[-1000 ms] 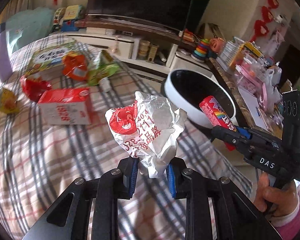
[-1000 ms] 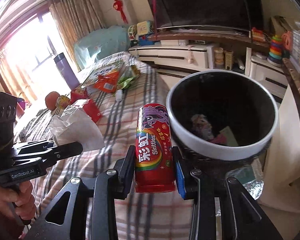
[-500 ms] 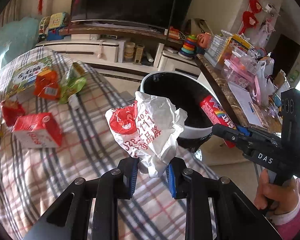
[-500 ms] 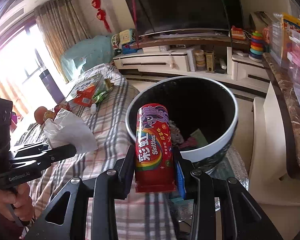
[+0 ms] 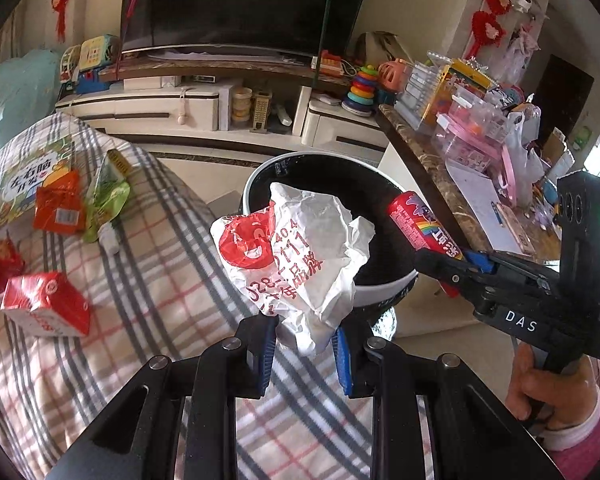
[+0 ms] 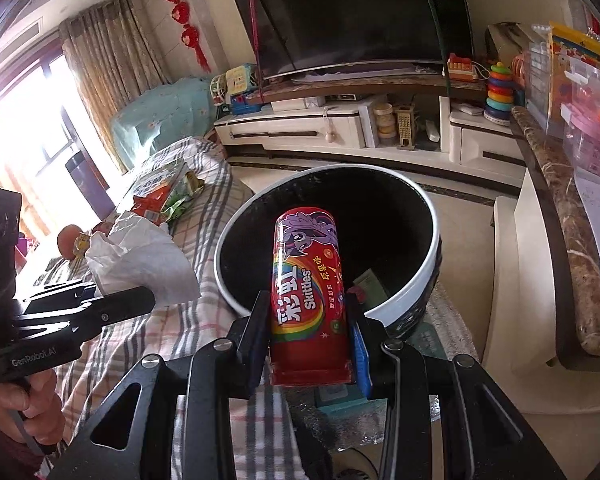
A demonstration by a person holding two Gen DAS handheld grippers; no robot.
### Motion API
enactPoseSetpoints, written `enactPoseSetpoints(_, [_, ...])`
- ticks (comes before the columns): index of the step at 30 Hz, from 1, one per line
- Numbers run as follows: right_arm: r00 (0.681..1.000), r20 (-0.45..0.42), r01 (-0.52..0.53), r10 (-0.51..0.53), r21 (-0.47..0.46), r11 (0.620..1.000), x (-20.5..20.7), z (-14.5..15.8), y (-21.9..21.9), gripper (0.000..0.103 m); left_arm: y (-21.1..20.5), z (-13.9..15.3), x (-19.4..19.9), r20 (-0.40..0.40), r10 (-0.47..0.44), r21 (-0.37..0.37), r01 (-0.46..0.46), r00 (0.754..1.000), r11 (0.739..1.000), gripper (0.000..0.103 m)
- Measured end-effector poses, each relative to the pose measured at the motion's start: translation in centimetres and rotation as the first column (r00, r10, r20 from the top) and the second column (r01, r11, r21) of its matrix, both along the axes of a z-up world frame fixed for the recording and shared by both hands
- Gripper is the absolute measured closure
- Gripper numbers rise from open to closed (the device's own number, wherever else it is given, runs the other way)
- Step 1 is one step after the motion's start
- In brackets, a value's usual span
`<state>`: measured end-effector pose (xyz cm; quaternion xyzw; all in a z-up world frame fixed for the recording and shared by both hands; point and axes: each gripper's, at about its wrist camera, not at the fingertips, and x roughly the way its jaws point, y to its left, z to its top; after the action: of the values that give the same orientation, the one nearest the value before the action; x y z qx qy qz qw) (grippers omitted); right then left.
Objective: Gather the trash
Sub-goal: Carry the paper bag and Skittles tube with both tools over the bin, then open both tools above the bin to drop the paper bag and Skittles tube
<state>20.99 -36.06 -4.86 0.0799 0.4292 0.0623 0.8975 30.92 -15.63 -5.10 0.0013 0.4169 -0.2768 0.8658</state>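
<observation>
My left gripper (image 5: 305, 346) is shut on a crumpled white wrapper with red print (image 5: 296, 256), held just before the near rim of a round black trash bin with a white rim (image 5: 384, 290). My right gripper (image 6: 310, 334) is shut on a red Skittles can (image 6: 308, 292), held upright over the bin's near edge (image 6: 404, 300). The can (image 5: 420, 228) and right gripper (image 5: 460, 268) also show at the right in the left wrist view. The wrapper (image 6: 140, 256) shows at the left in the right wrist view. Some trash lies inside the bin.
A plaid-covered bed (image 5: 140, 280) holds a red carton (image 5: 44, 304), an orange packet (image 5: 58, 208), a green pouch (image 5: 106, 196) and a red bag (image 5: 0, 260). A TV cabinet (image 5: 180, 112) stands behind. A marble counter (image 6: 560, 248) with clutter runs on the right.
Both grippers have moved toward the bin with their loads. The bin has grown larger and more central in both views. Neither grip has changed.
</observation>
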Motion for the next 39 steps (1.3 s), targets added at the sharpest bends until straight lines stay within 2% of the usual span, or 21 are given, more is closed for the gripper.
enactPoseSetpoints(18, [0.999,-0.047,-0.020,0.017,-0.050,0.999,3.6,-0.6,-1.5,0.067,-4.2,0.0,4.4,0.002,-0.027,0.042,0.027,1.000,0.999,0.079])
enactPoseSetpoints(34, [0.995,-0.093,-0.037,0.029,-0.088,0.995,5.8,-1.9,-2.0,0.067,-5.8,-1.1,7.1,-0.024,-0.027,0.062,0.028,0.999,0.998,0.079])
enactPoseSetpoints(39, [0.995,-0.100,-0.036,0.027,-0.093,0.995,6.3,-2.0,-2.2,0.067,-6.2,-1.0,7.5,-0.029,-0.023,0.065,0.025,0.999,0.998,0.075])
